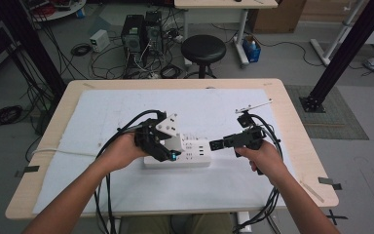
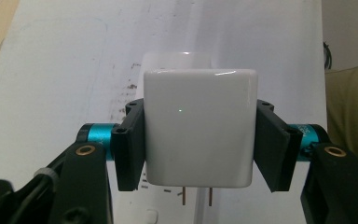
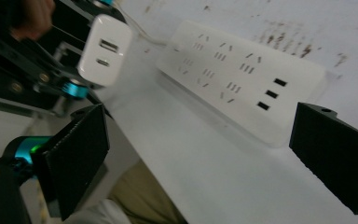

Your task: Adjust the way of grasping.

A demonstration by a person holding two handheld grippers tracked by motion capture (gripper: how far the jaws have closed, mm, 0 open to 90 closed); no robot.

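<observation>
A white charger block (image 2: 198, 121) sits between the pads of my left gripper (image 2: 200, 149), which is shut on its two sides. Its two metal prongs (image 2: 196, 196) point down towards a white power strip (image 1: 197, 155) lying on the white mat. In the high view my left gripper (image 1: 168, 153) hovers over the strip's left half. My right gripper (image 1: 216, 145) stands open just off the strip's right end, with nothing between its fingers. The right gripper view shows the strip (image 3: 242, 74) with its sockets and three USB ports, and the charger (image 3: 105, 49) held above it.
A white mat (image 1: 126, 112) covers most of the wooden table (image 1: 297, 141). Cables trail from both grippers off the table's near edge. A black stool (image 1: 203, 48), computer towers (image 1: 141, 31) and loose cables stand on the floor beyond the far edge.
</observation>
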